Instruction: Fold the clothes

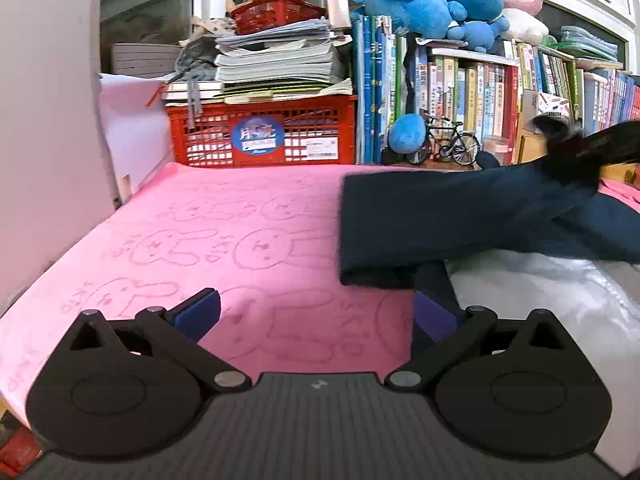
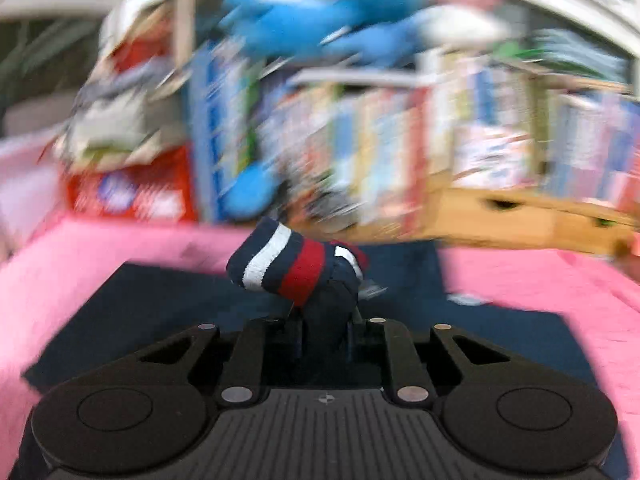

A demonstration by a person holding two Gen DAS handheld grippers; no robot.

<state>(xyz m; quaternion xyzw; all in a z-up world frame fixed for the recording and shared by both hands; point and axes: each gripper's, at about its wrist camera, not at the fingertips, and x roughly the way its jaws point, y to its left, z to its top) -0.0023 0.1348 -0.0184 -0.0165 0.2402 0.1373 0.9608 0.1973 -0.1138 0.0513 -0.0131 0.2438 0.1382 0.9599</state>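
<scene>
A dark navy garment (image 1: 440, 220) lies on the pink rabbit-print blanket (image 1: 200, 240), right of centre in the left wrist view. One part of it rises towards a blurred black shape (image 1: 588, 144) at the far right. My left gripper (image 1: 316, 312) hovers low over the blanket, open and holding nothing, and its right finger (image 1: 434, 312) reaches the garment's near edge. In the right wrist view my right gripper (image 2: 324, 332) is shut on a navy cuff with white and red stripes (image 2: 288, 268), held above the spread navy cloth (image 2: 160, 312). That view is motion-blurred.
A red crate (image 1: 260, 132) stacked with papers stands at the blanket's far edge. A bookshelf (image 1: 480, 100) with blue plush toys (image 1: 424, 0) and a small model bicycle (image 1: 452, 140) is beside it. A white panel (image 1: 44, 120) borders the left. White crinkled material (image 1: 540, 304) lies at the right.
</scene>
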